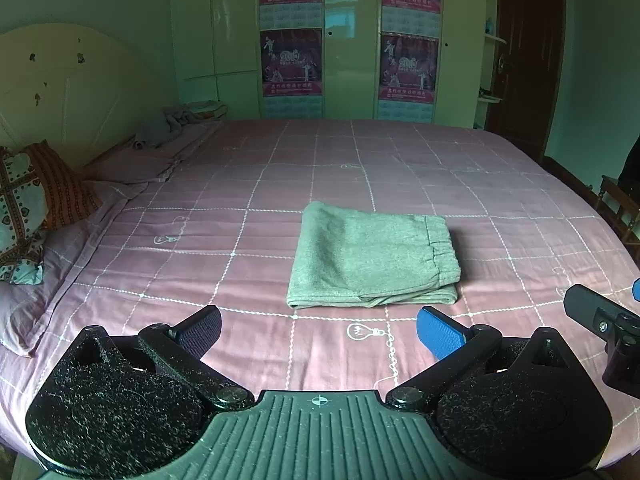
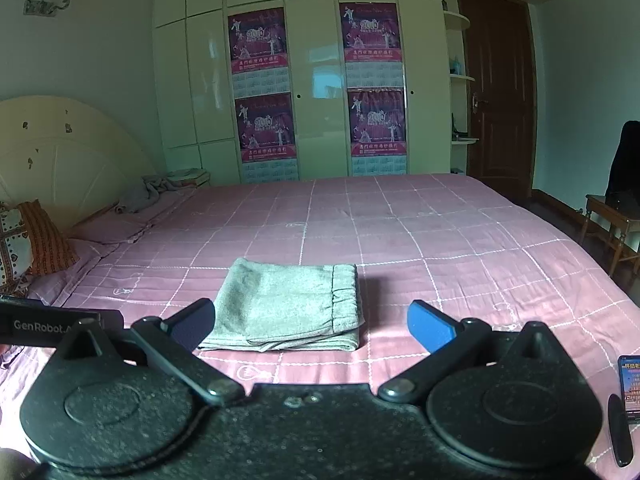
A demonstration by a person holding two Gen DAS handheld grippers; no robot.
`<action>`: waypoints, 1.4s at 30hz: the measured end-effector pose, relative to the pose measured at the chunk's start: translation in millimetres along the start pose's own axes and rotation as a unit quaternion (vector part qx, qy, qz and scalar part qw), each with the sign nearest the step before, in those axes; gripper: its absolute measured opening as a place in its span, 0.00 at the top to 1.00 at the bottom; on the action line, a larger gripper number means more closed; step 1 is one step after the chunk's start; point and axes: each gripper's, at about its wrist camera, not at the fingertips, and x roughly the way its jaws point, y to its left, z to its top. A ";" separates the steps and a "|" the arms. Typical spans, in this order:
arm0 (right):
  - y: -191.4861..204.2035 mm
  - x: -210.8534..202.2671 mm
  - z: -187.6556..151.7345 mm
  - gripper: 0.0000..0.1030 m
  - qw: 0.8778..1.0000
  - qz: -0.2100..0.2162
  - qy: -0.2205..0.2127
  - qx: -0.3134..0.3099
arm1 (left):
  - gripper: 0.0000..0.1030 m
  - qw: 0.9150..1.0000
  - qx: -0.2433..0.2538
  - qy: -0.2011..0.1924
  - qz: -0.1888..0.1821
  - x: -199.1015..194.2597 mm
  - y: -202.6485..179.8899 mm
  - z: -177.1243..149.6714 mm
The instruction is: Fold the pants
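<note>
Grey-green pants [image 1: 372, 258] lie folded into a neat rectangle on the pink checked bed [image 1: 280, 184], elastic waistband on the right side. They also show in the right wrist view [image 2: 290, 308]. My left gripper [image 1: 320, 330] is open and empty, hovering in front of the pants, apart from them. My right gripper [image 2: 312, 326] is open and empty, just in front of the pants' near edge. Part of the right gripper [image 1: 600, 320] shows at the right edge of the left wrist view.
Pillows [image 1: 28, 208] and a crumpled grey cloth [image 1: 164, 128] lie by the headboard at left. A wardrobe [image 2: 312, 80] with posters stands behind the bed. A wooden chair [image 2: 612, 220] is at right. A phone [image 2: 630, 384] lies on the bed's right near corner.
</note>
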 end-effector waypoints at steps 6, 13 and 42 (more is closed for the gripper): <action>1.5 2.5 -0.6 0.00 1.000 0.001 0.002 0.000 | 0.00 1.000 -0.006 0.006 -0.006 3.7 0.2 1.7; 1.5 4.0 -0.5 0.01 1.000 0.003 0.003 -0.001 | 0.00 1.000 -0.004 0.006 -0.006 6.8 -2.4 1.7; 2.0 11.3 2.9 0.01 1.000 -0.001 0.007 -0.002 | 0.00 1.000 0.014 0.005 -0.012 9.2 -18.6 7.6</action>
